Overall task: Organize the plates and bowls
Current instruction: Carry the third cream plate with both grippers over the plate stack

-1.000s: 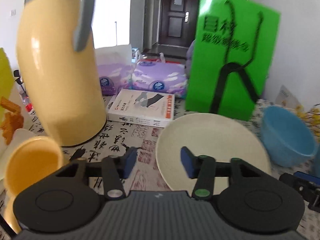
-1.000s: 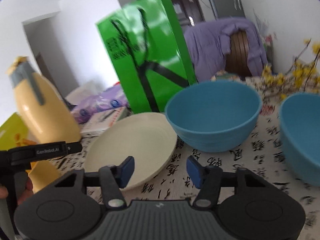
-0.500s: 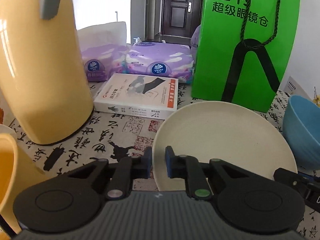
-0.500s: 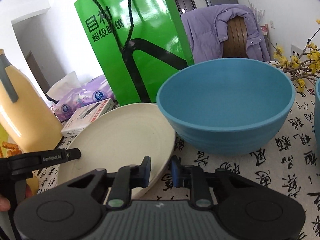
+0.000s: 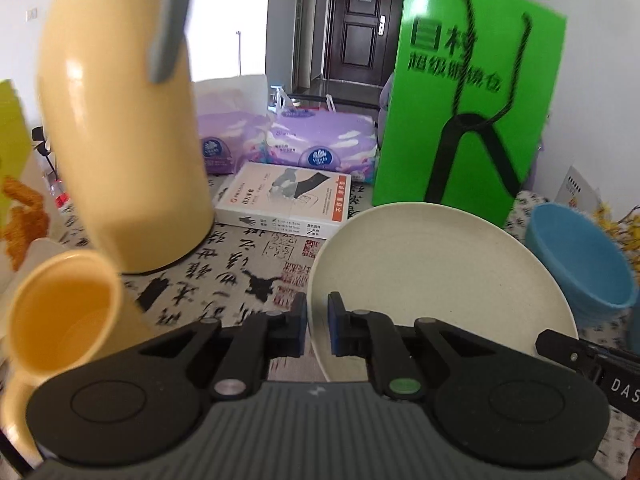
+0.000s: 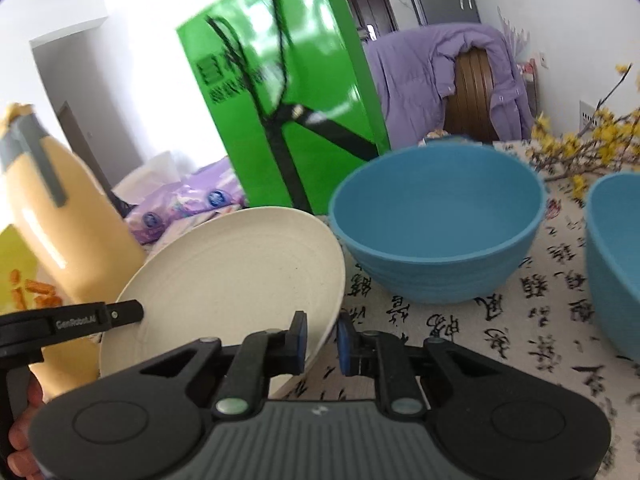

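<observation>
Two claws pinch one cream plate (image 5: 432, 268) from opposite edges: the left claw (image 5: 317, 330) has its blue pads narrowed onto the plate's near-left rim, and the right claw (image 6: 322, 340) is pressed onto the rim at the plate's right side. The plate looks raised and tilted, its right edge lifted off the bench (image 6: 460, 332), though how clear of the cloth it sits I cannot tell.

Progress, as I judge it, is early. The plate is in hand but not yet set anywhere, and the blue bowl (image 6: 436, 224) just beside it stands alone on the bench, unstacked.

Largest difference between views: only the right wrist camera shows a second blue bowl (image 6: 616, 264) at the far right, so two bowls remain to be grouped; the left view catches just one, at its right edge. The left wrist camera alone shows the white box (image 5: 284, 200) and an orange cup (image 5: 64, 320) beside the yellow thermos (image 5: 120, 140). Both views share the green bag (image 5: 472, 112) behind the plate.
</observation>
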`<state>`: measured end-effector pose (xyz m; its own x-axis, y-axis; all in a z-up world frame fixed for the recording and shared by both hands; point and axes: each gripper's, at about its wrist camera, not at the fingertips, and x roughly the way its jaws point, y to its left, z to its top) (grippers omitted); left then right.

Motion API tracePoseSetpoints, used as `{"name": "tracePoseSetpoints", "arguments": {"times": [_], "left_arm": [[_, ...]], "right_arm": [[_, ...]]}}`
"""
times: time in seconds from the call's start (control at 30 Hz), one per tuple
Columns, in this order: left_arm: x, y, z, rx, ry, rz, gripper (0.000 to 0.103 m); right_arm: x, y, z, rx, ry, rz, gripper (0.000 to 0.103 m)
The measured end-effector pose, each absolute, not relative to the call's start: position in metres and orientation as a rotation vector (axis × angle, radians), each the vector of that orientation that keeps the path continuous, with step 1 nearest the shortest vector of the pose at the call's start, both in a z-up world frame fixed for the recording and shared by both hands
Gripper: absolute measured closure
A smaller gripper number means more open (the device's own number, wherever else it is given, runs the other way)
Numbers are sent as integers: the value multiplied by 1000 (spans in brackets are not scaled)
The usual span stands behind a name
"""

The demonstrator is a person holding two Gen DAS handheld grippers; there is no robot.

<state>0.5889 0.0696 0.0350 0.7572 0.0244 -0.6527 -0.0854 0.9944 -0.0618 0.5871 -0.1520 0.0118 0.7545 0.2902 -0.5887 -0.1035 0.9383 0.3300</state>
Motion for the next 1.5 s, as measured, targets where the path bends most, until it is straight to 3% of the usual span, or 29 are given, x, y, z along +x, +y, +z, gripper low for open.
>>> {"name": "tracePoseSetpoints", "arguments": {"times": [0.37,0.6,0.97,1.13,1.5], "left_arm": [[441,61,89,-170,608,25,93],[321,60,70,-304,592,45,93],[170,42,49,-261,602,52,92],[136,34,53,-235,576,59,93],[132,38,54,-236,552,68,93]], "right_arm": [[456,-177,74,254,587,284,88],[344,-191,74,253,551,305,89],[194,-212,51,281,559,325,89],[154,-215,40,298,587,311,88],[150,-211,42,283,569,323,88]]}}
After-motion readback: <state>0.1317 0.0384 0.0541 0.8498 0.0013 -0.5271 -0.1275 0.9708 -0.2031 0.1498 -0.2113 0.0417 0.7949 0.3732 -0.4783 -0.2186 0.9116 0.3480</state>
